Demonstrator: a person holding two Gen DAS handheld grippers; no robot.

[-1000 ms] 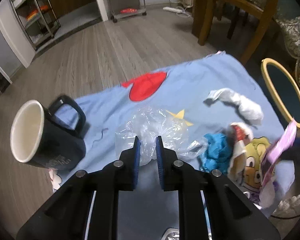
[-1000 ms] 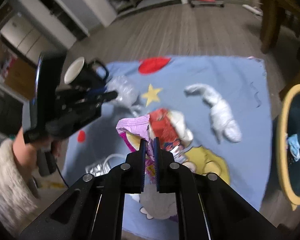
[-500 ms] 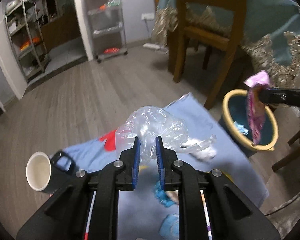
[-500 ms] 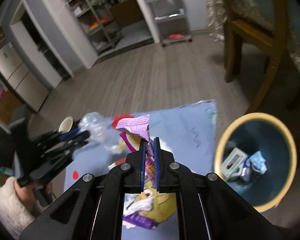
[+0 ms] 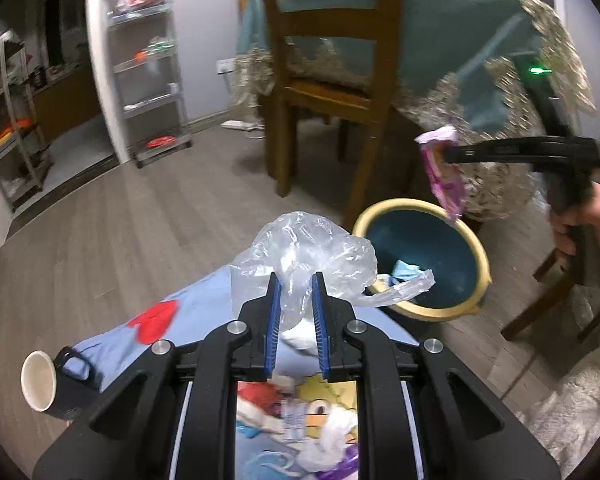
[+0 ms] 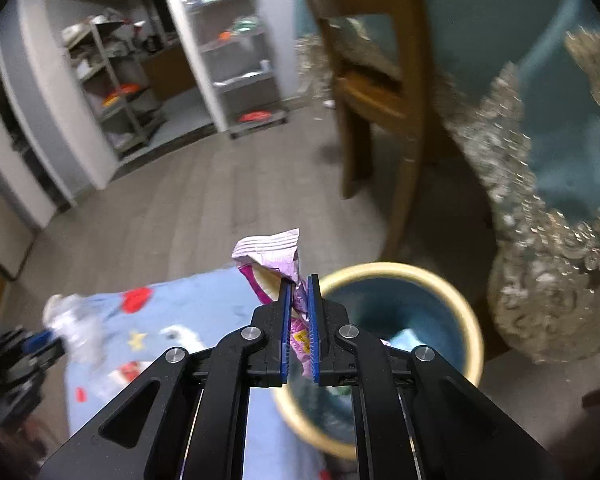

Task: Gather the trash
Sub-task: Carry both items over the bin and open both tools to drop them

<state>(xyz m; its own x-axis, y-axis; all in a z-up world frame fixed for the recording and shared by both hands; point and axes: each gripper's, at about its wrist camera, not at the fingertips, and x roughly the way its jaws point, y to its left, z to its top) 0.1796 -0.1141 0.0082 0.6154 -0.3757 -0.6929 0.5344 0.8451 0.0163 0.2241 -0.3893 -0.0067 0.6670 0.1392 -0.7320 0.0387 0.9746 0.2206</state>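
Observation:
My left gripper point(image 5: 295, 280) is shut on a crumpled clear plastic bag point(image 5: 308, 248), held above the blue mat's far edge, just left of the bin. The teal bin with a yellow rim point(image 5: 480, 252) holds some trash. My right gripper point(image 6: 299, 282) is shut on a pink snack wrapper point(image 6: 270, 250), held over the bin's rim point(image 6: 470, 320). The right gripper and wrapper point(image 5: 444, 172) also show in the left wrist view, above the bin. The left gripper point(image 6: 48, 338) with the bag shows blurred at the left of the right wrist view.
A blue mat point(image 5: 204, 304) on the wood floor carries more scraps and wrappers point(image 5: 296, 408) and a dark mug point(image 5: 52, 380). A wooden chair point(image 5: 332, 80) and a table with a teal fringed cloth point(image 5: 480, 80) stand behind the bin. Metal shelves point(image 5: 152, 80) stand at the wall.
Both grippers have lifted off the mat and swung toward the bin, each keeping its load. The wrapper now hangs over the bin; the plastic bag is close beside it.

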